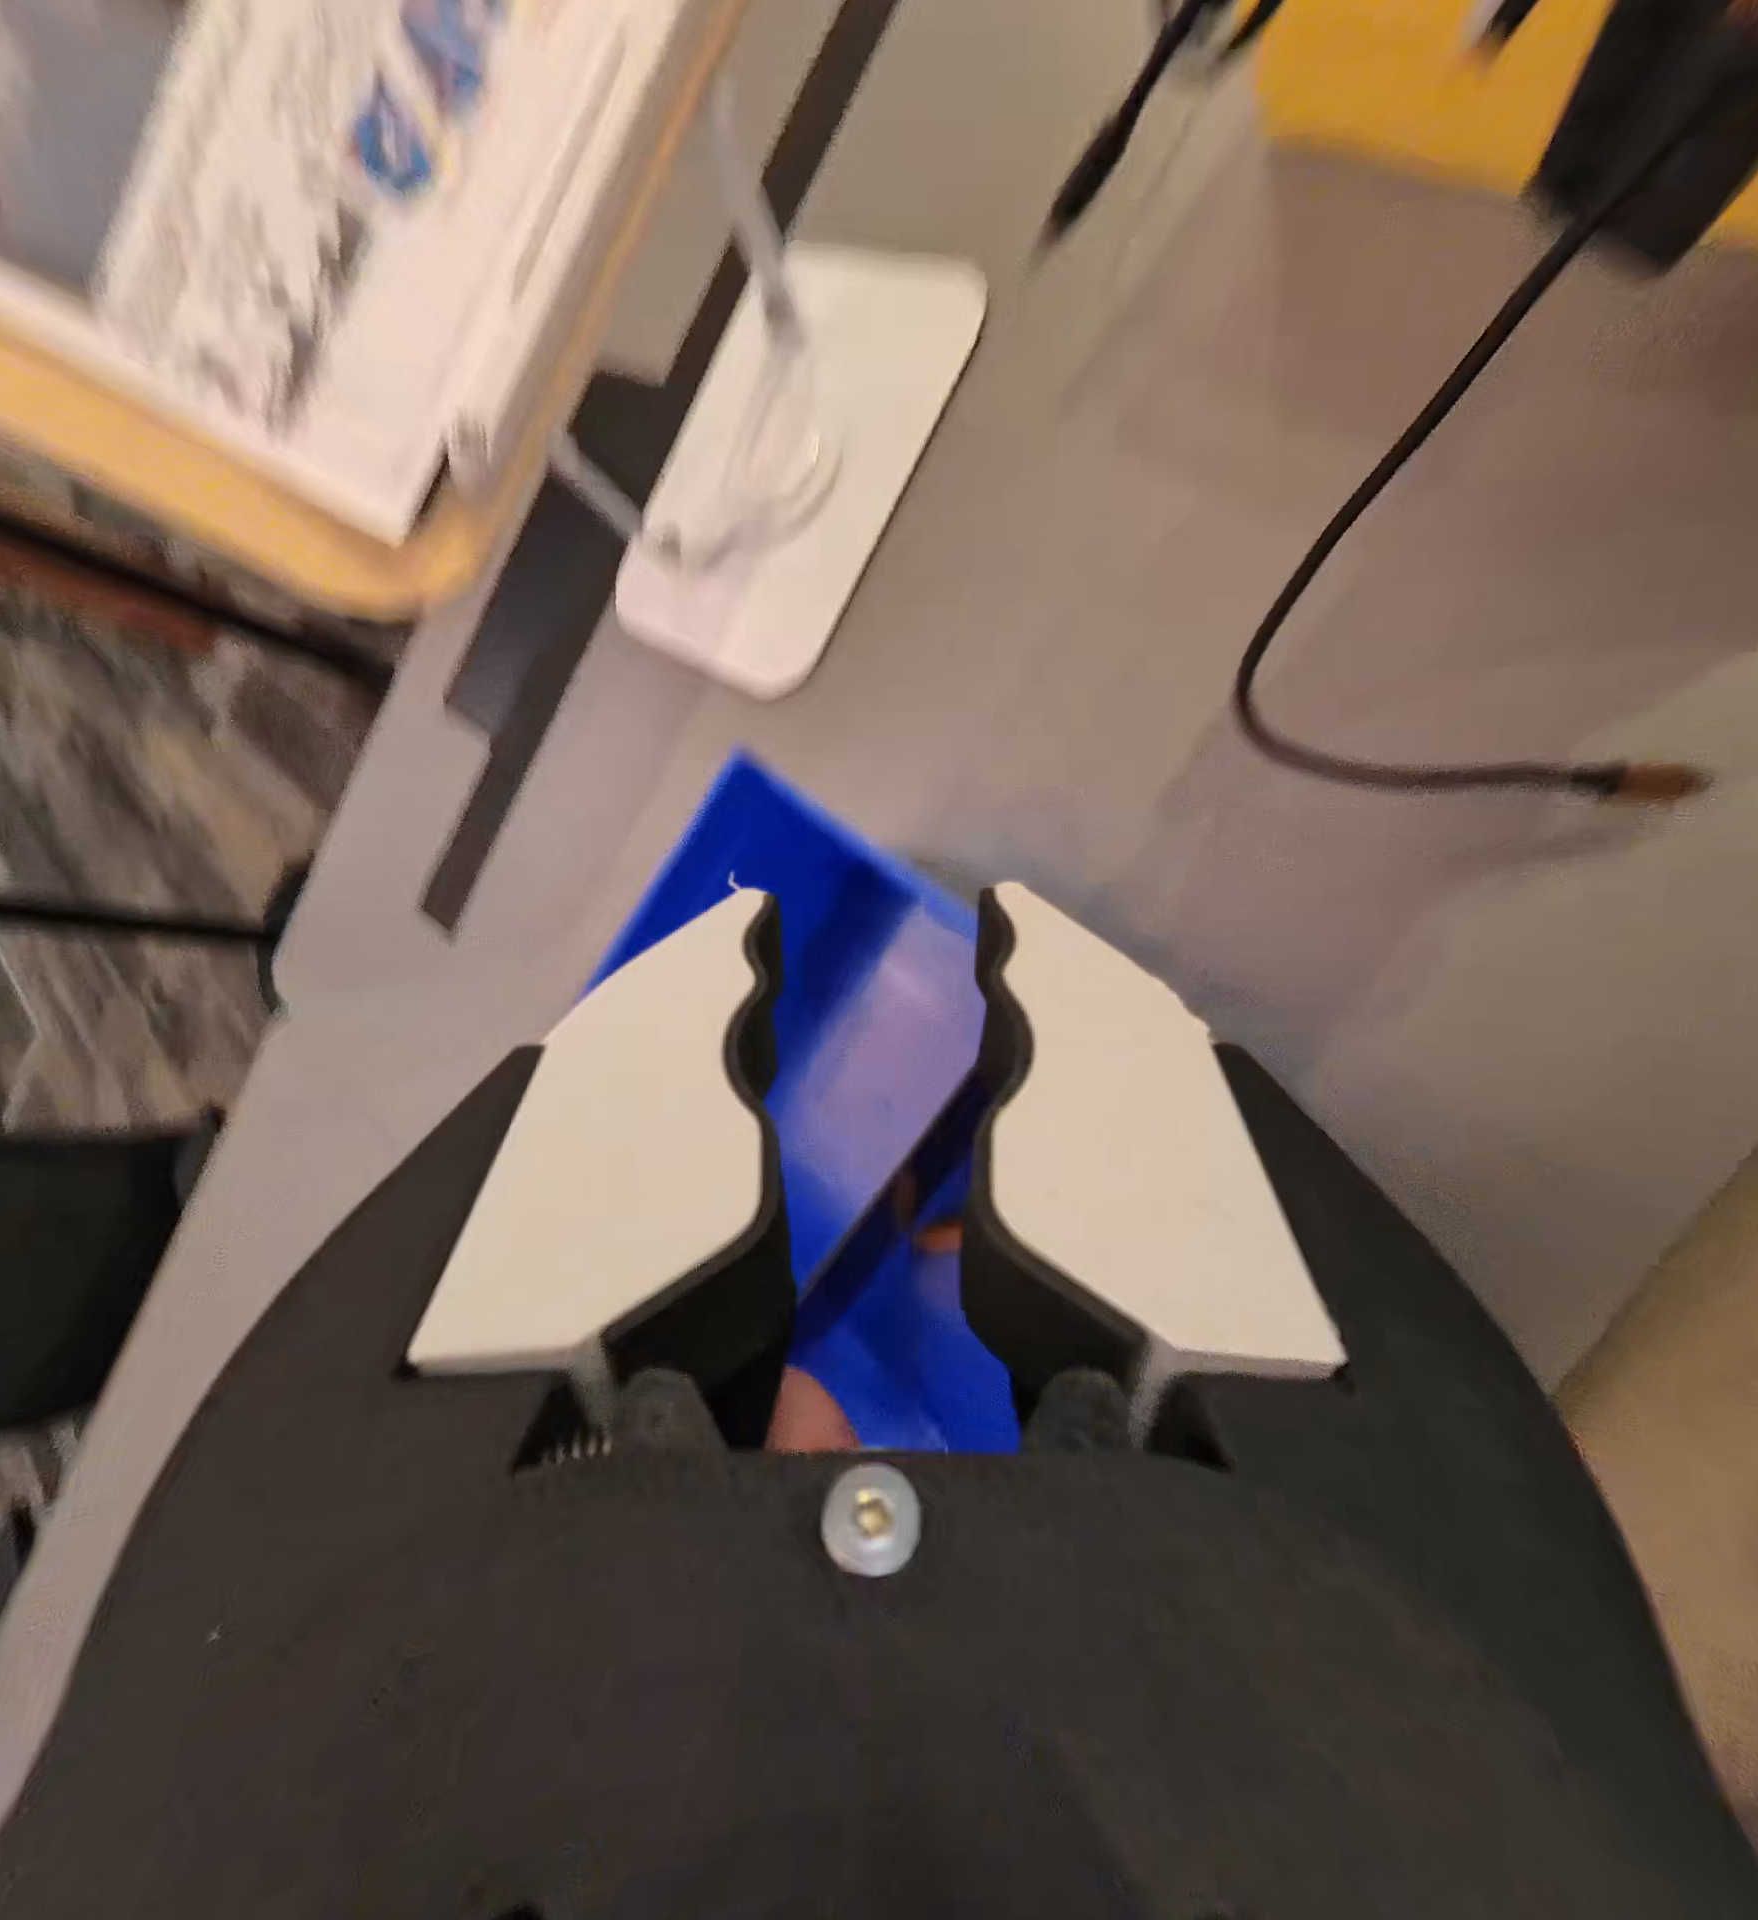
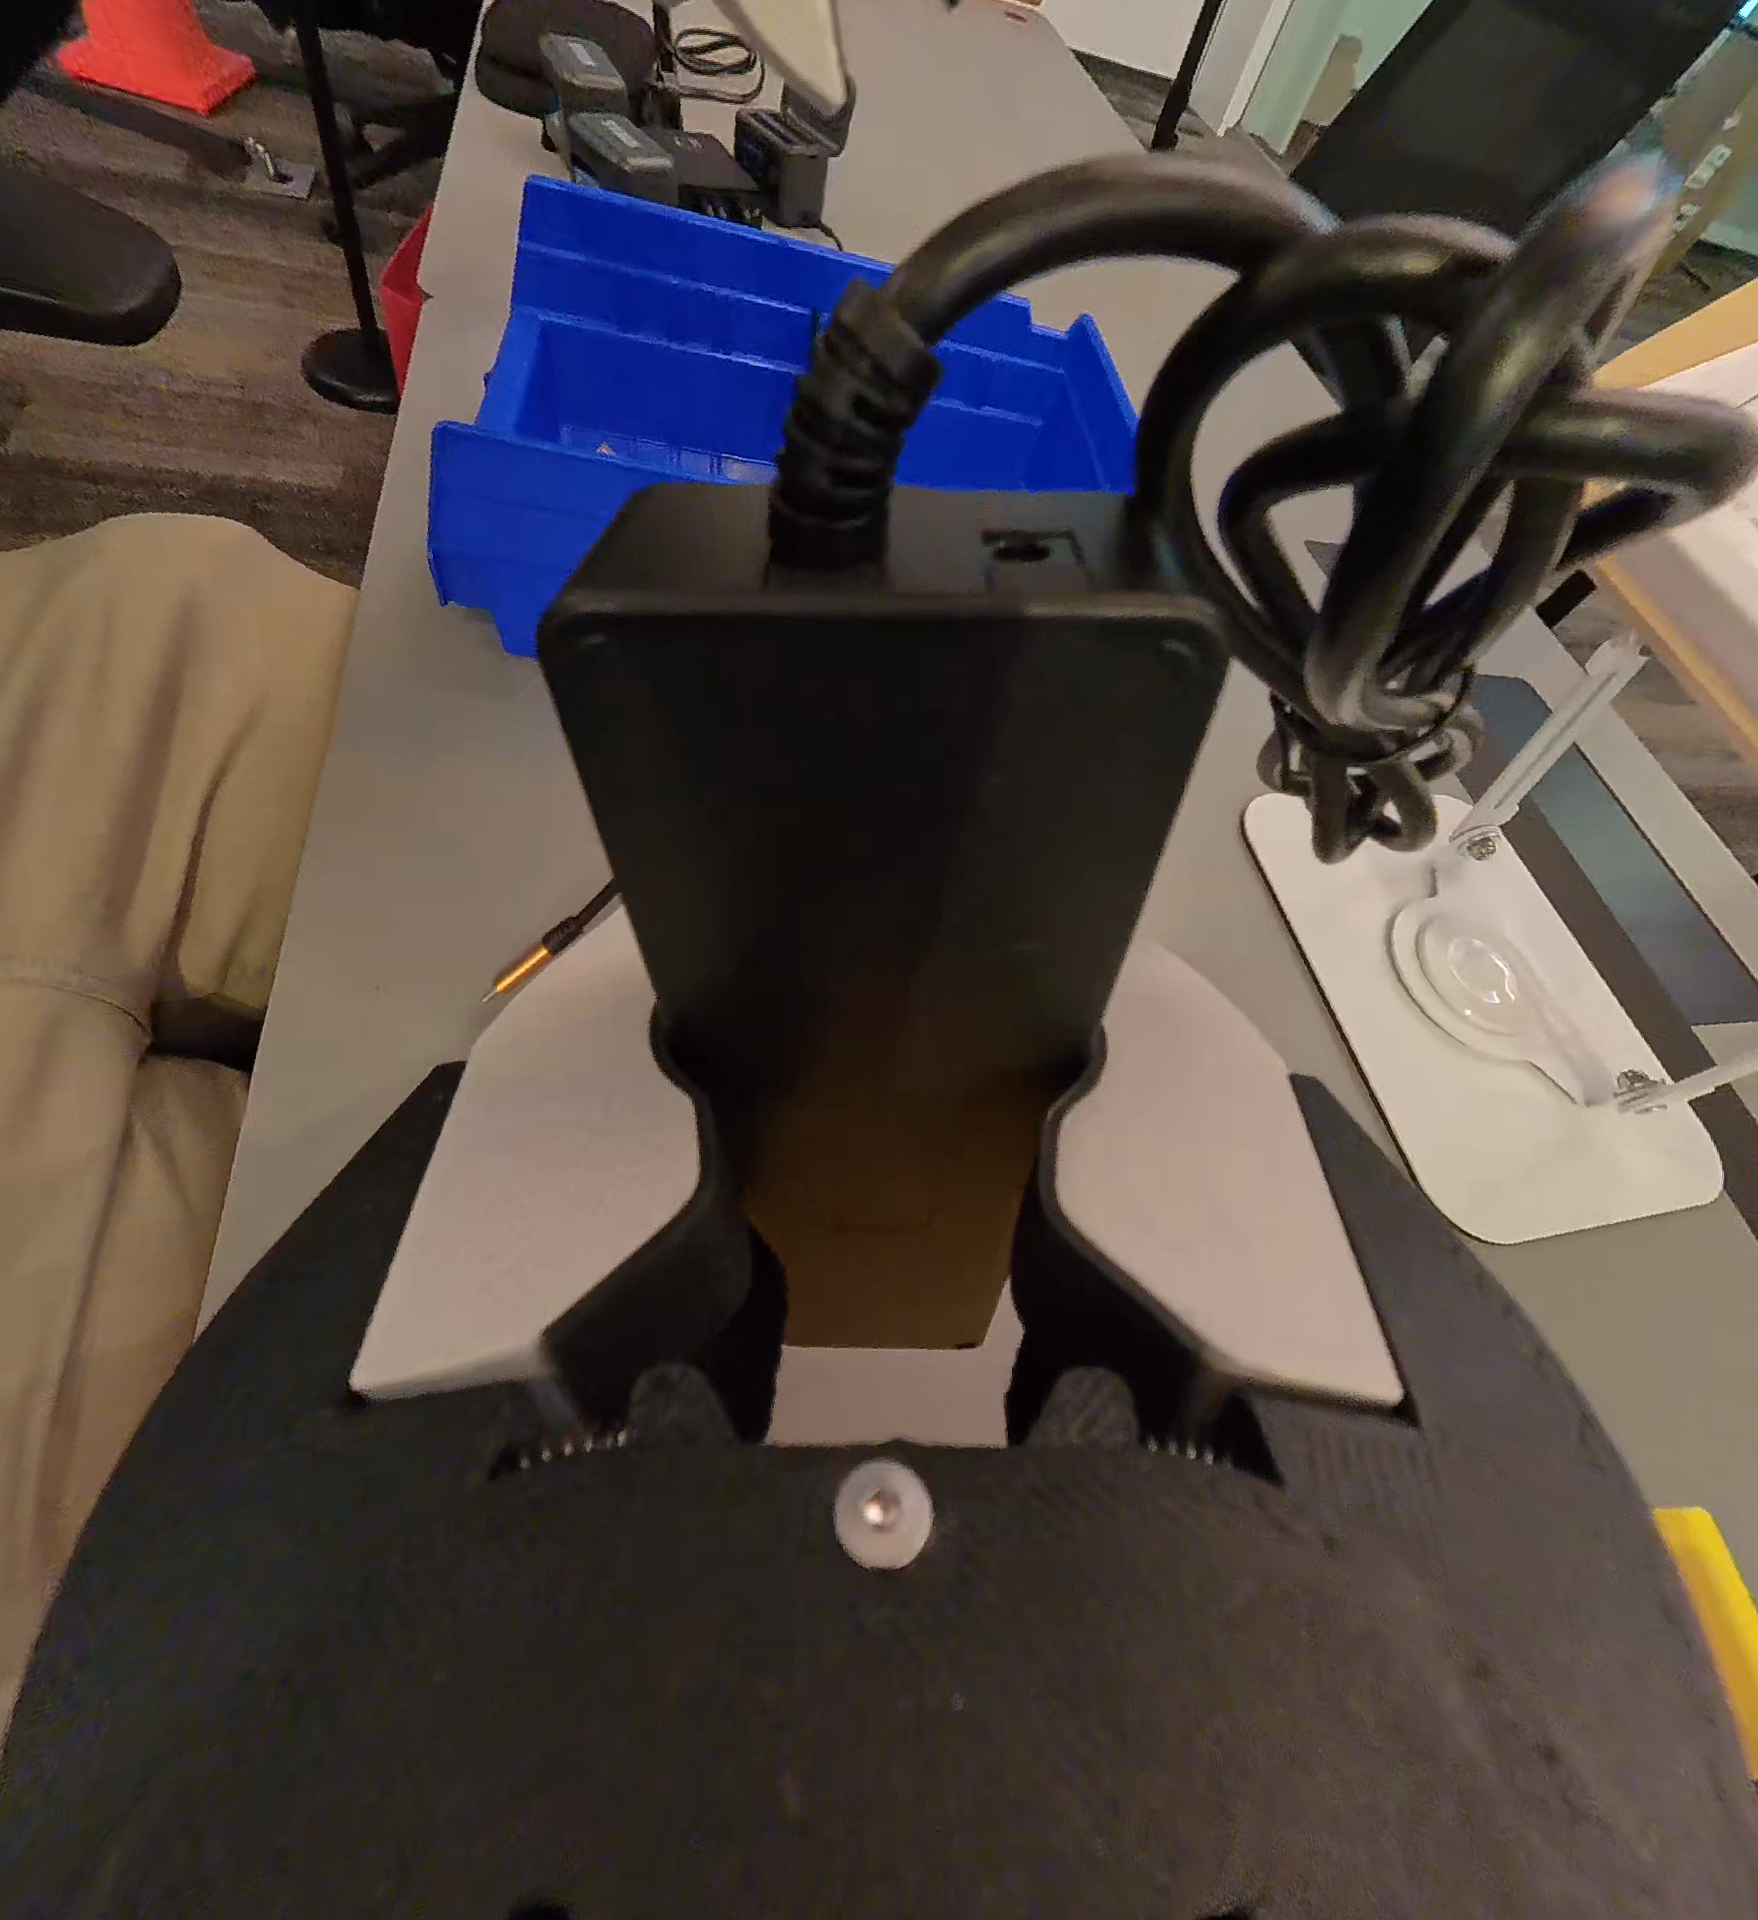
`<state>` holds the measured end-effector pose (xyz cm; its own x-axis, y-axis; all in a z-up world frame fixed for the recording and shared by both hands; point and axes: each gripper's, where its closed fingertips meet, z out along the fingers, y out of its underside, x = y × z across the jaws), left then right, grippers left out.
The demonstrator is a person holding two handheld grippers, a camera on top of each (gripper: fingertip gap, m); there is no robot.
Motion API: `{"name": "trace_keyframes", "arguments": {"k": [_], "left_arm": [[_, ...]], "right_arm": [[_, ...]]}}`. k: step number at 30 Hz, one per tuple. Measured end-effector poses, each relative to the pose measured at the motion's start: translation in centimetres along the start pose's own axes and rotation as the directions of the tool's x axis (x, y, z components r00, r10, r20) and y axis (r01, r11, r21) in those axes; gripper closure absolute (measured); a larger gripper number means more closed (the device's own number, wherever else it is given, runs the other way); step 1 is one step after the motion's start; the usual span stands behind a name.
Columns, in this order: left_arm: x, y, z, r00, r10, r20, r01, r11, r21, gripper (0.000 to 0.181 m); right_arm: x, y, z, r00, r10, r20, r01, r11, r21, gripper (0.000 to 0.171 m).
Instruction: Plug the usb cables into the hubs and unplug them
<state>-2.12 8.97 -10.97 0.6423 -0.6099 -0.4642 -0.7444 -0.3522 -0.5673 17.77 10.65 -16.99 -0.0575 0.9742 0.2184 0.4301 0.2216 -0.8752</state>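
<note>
- On the grey table (image 2: 355, 935), which fills both wrist views, lie all the items below; a person's tan-clad leg (image 2: 75, 883) borders its left edge in the right wrist view.
- Blue bin (image 2: 667, 343): an open plastic bin on the table, beyond the right gripper's load; in the left wrist view, which is motion-blurred, the same bin (image 1: 813, 914) sits directly under and between the left fingers.
- Black hub (image 2: 885, 810): a flat, rectangular black box held upright above the table, its far end carrying a thick black cable (image 2: 1062, 208) through a ribbed strain relief.
- Cable bundle (image 2: 1394, 582): the thick cable loops to the right of the hub and hangs in a tied coil above a white stand base (image 2: 1540, 1143).
- Right gripper (image 2: 885, 1049): jaws closed against both sides of the hub's near half, clamping it.
- Left gripper (image 1: 880, 914): jaws set a narrow gap apart, gripping nothing, poised over the blue bin.
- Thin black cable (image 1: 1374, 561): curves across the table to the right of the left gripper and ends in a small gold-tipped plug (image 1: 1644, 779) lying free; the same plug (image 2: 527, 961) appears just left of the hub, unconnected.
</note>
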Motion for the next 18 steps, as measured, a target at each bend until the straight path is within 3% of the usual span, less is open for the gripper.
{"name": "trace_keyframes", "arguments": {"k": [1,5,9,14,18], "left_arm": [[-0.4,2.1,0.0,1.000,-0.029,0.009,0.030,0.998,-0.053,0.147],[0.7,10.8,1.5,0.996,-0.085,0.005,0.082,0.947,-0.311,0.151],[3.2,16.4,1.9,0.992,-0.099,-0.084,0.048,0.879,-0.475,0.153],[4.8,21.7,1.4,0.953,0.095,-0.288,-0.255,0.765,-0.592,0.153],[6.0,23.6,0.9,0.853,0.164,-0.495,-0.464,0.674,-0.575,0.156]], "right_arm": [[0.1,0.0,0.0,1.000,0.003,-0.002,-0.003,1.000,-0.001,0.107],[0.0,-0.1,0.2,1.000,0.007,0.006,-0.007,1.000,0.004,0.107],[-0.2,-0.1,0.4,1.000,0.000,0.006,0.000,1.000,-0.004,0.107],[-0.2,-0.4,0.2,1.000,0.009,0.012,-0.009,1.000,0.015,0.107],[-0.2,-0.5,0.2,1.000,0.010,0.011,-0.010,1.000,0.017,0.107]]}}
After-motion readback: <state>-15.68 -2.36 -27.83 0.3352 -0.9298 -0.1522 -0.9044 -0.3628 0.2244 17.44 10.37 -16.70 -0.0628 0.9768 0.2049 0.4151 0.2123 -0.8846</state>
